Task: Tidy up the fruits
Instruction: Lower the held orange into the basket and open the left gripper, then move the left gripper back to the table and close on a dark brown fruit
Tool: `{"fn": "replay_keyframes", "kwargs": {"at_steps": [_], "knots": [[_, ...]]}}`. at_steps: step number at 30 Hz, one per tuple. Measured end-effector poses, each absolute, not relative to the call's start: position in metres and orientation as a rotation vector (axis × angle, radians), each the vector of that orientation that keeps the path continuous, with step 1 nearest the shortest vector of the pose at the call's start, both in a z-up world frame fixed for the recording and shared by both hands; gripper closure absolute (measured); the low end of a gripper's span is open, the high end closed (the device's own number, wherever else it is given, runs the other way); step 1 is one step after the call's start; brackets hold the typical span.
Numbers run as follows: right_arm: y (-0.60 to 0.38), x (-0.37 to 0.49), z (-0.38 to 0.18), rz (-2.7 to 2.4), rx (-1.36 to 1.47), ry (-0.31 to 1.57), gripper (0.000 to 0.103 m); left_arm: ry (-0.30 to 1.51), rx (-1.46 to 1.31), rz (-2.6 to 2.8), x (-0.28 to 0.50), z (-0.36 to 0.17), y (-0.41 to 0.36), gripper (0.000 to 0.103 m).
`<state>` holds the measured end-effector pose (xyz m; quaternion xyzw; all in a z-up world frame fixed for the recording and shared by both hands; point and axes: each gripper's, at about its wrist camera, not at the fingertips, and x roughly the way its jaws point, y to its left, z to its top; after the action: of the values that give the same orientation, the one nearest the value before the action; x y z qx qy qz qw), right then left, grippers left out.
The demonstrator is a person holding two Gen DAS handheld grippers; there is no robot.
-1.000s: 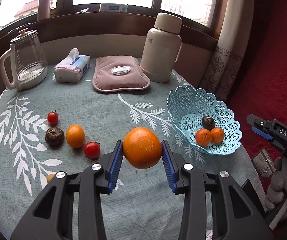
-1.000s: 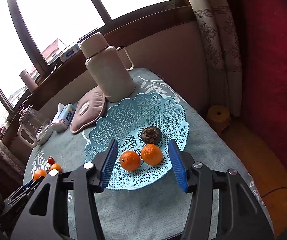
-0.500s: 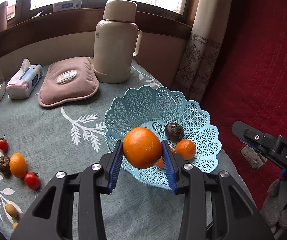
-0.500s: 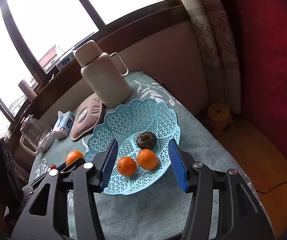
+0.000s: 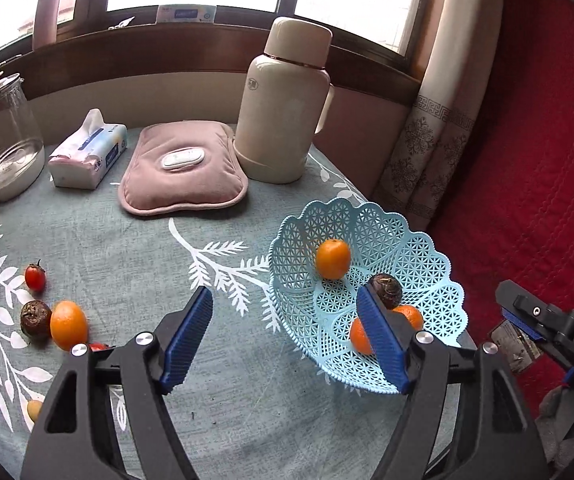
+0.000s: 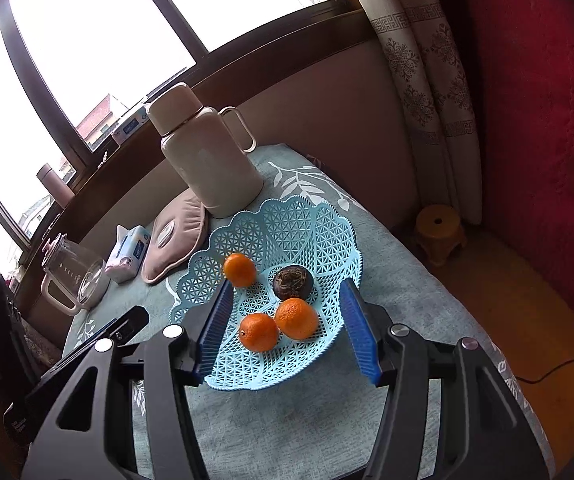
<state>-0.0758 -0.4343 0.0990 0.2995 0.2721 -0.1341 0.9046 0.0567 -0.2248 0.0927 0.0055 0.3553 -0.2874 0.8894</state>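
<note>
In the left wrist view, the left claw (image 5: 285, 336) fills the lower middle of the frame with its jaws spread and opening; nothing sits between them. An orange (image 5: 332, 258) lies against the inner wall of the blue basket (image 5: 427, 248) at the right of the frame, apart from the claw. Lower in the basket rest a dark brown fruit (image 5: 386, 290) and two small oranges (image 5: 409, 315), partly hidden behind the right finger. At the left edge of the grey leaf-patterned surface (image 5: 135, 248) lie another orange (image 5: 68, 325), touching a second dark fruit (image 5: 35, 318), and a small red tomato (image 5: 35, 277) just above them.

In the right wrist view, the right claw (image 6: 285, 330) sits in the lower middle, jaws apart and opening on either side of the basket's near rim without pinching it. A cream flask (image 6: 207, 156) stands behind the basket, with a pink cushion (image 6: 175, 236) and a tissue pack (image 6: 129, 249) to its left.
</note>
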Motion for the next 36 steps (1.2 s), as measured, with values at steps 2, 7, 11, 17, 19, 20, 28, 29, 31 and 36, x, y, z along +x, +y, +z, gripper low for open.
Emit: {"fn": "replay_keyframes", "kwargs": {"at_steps": [2,7,11,17,19,20,28,29,31,36], "knots": [[-0.431,-0.078,0.103,-0.267,0.612,0.551,0.039,0.725,0.008,-0.583,0.057,0.098,-0.218,0.027],[-0.426,-0.084,0.113,-0.25,0.614,0.515,0.031,0.685,0.008,-0.556,0.053,0.112,-0.202,0.022],[-0.423,-0.089,0.119,-0.242,0.616,0.486,0.027,0.658,0.013,-0.538,0.051,0.123,-0.19,0.02],[-0.414,-0.09,0.124,-0.222,0.612,0.467,0.025,0.62,0.016,-0.497,0.05,0.139,-0.162,0.015],[-0.408,-0.09,0.125,-0.211,0.603,0.467,0.025,0.61,0.008,-0.475,0.052,0.145,-0.149,0.015],[-0.405,-0.09,0.126,-0.205,0.599,0.468,0.025,0.606,0.003,-0.463,0.052,0.147,-0.142,0.015],[-0.383,-0.086,0.131,-0.158,0.561,0.469,0.025,0.585,-0.043,-0.36,0.063,0.16,-0.088,0.015],[-0.38,-0.086,0.132,-0.156,0.553,0.468,0.025,0.586,-0.05,-0.348,0.065,0.161,-0.082,0.015],[-0.375,-0.086,0.133,-0.149,0.541,0.468,0.025,0.589,-0.066,-0.328,0.067,0.161,-0.071,0.015],[-0.364,-0.083,0.134,-0.124,0.525,0.474,0.025,0.607,-0.093,-0.285,0.075,0.154,-0.049,0.015]]}}
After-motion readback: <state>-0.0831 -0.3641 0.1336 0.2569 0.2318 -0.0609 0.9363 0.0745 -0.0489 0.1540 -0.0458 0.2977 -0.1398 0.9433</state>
